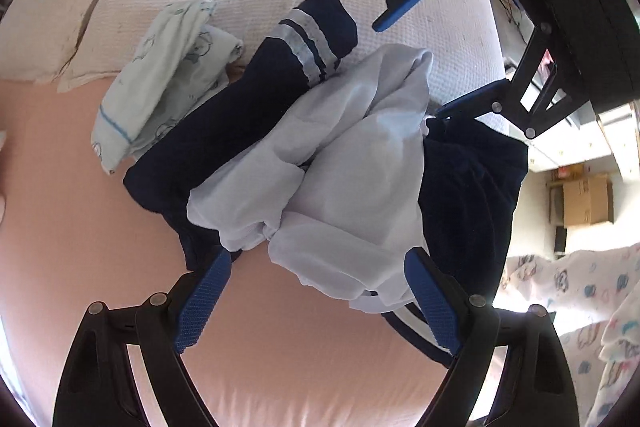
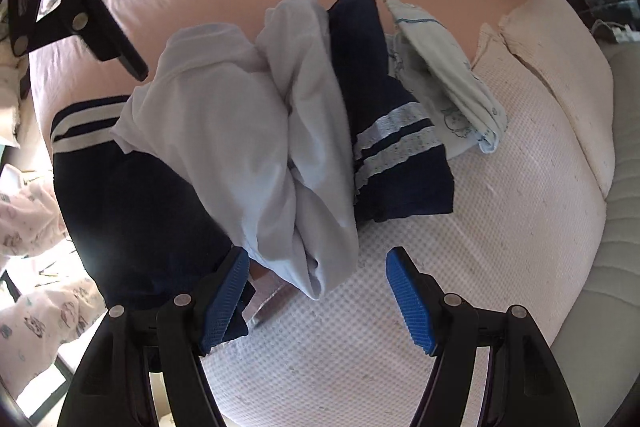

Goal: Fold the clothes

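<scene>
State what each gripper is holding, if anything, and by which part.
Nothing. The left gripper and right gripper both stand open above the crumpled white-and-navy garment.

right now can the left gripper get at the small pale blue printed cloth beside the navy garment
Probably yes. The pale blue printed cloth lies uncovered on the bed beside the navy garment, and the left gripper hangs open above the pile, holding nothing. It would need to shift sideways.
</scene>
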The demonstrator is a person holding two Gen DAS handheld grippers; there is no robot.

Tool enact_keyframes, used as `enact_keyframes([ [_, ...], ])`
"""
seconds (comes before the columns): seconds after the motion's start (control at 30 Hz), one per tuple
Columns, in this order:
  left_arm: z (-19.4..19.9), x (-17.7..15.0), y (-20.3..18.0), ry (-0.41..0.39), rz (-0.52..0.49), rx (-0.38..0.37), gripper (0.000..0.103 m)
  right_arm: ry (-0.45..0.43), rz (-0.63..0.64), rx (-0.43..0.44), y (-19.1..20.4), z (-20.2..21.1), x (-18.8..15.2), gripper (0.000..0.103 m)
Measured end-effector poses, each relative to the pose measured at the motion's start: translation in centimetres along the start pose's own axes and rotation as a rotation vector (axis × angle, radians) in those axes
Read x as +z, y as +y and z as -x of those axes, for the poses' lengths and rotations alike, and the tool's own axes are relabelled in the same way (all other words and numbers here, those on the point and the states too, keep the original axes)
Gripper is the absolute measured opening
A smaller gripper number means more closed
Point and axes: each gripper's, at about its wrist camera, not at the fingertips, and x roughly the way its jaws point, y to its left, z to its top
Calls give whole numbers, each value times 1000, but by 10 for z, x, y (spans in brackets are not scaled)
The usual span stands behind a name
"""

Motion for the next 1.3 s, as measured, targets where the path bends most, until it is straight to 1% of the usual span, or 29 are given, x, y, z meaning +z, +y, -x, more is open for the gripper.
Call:
enact_keyframes([
  [0.07,-8,5,1,38,-51,-21,89,8,49,4,6,-7,4,71],
  [0.17,-15,13,1,55,-111,13,89,17,105,8,13,-16,9,71],
  [0.2,-17,16,2,58,-125,17,89,15,110,11,15,-18,11,71],
  [0.3,-23,26,3,69,-149,-10,89,22,115,26,16,-29,15,71],
  [0.43,-37,34,2,111,-183,-32,89,45,129,32,16,-46,17,71],
  [0.5,-45,36,3,125,-184,-10,89,51,121,44,14,-53,17,71],
  [0.6,-57,41,7,130,-139,48,89,72,99,49,13,-65,16,71],
  [0.67,-60,44,7,122,-131,85,89,81,90,30,14,-73,14,71],
  [0.73,-60,44,5,111,-142,103,89,69,105,-7,18,-75,12,70],
  [0.8,-61,45,4,114,-153,111,89,60,118,-28,24,-76,12,55],
  [0.83,-61,45,3,118,-159,109,89,58,122,-31,27,-76,12,51],
  [0.87,-63,45,2,129,-168,96,89,57,125,-30,29,-76,12,41],
  [0.9,-65,45,1,135,-171,86,89,55,128,-29,32,-77,12,36],
  [1.0,-67,49,0,126,-162,81,89,56,121,-26,33,-78,12,30],
  [1.1,-63,51,-5,113,-166,79,88,47,122,-36,35,-77,10,25],
  [1.17,-58,51,-9,107,-185,95,87,33,135,-62,39,-73,8,24],
  [1.23,-51,51,-12,101,-189,116,87,11,171,-111,46,-69,6,23],
  [1.3,-40,51,-11,87,-178,108,87,-10,215,-162,55,-63,3,22],
])
